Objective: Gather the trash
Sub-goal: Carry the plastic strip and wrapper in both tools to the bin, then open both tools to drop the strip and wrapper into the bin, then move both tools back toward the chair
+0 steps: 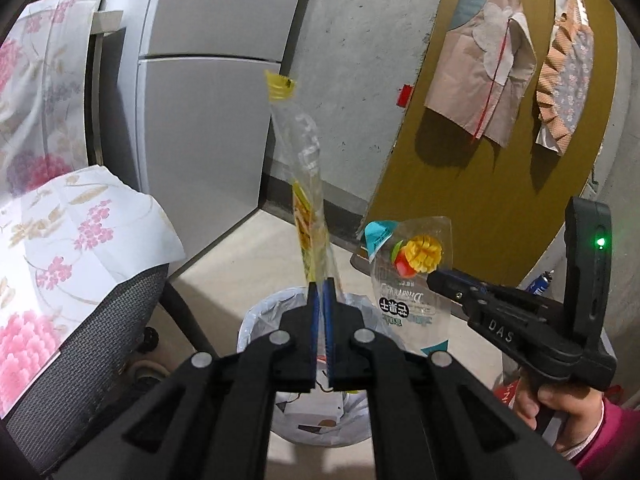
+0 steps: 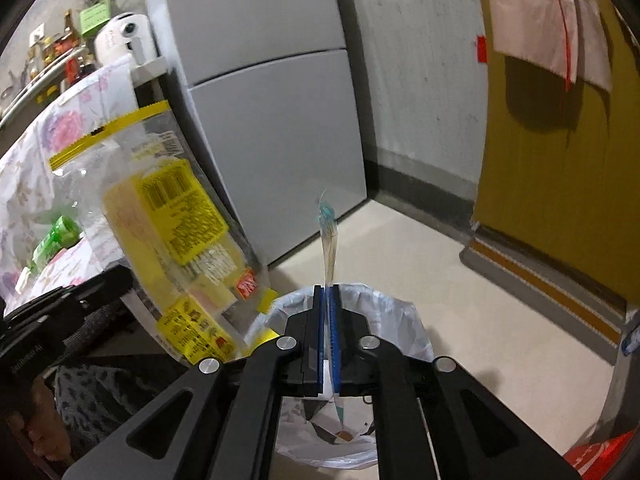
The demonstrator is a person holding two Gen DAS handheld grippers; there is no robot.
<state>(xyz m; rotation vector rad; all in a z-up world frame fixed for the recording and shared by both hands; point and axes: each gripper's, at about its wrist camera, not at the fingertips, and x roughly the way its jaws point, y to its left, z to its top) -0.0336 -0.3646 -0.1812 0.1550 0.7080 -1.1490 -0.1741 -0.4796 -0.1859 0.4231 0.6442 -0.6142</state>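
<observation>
Left gripper (image 1: pixel 322 286): jaws nearly together, pinching the lower edge of a clear wrapper (image 1: pixel 306 184) with a yellow strip on top; the wrapper stands upright above the pads.
Right gripper (image 2: pixel 327 292): jaws nearly together, clamped on a mango pouch (image 2: pixel 329 236), seen edge-on in its own view, with one end sticking up and the other hanging below the pads.
Bin (image 2: pixel 404 312): white-lined, on the pale floor just below both grippers; paper scraps lie inside.
Wrapper place: held above the bin's left rim, next to the grey cabinet (image 1: pixel 208 128).
Pouch place: held over the bin, to the right of the wrapper.
Hand (image 1: pixel 560 404): grips the right handle, pink sleeve at the wrist.
Chair (image 1: pixel 100 312): left of the bin, draped in floral cloth.
</observation>
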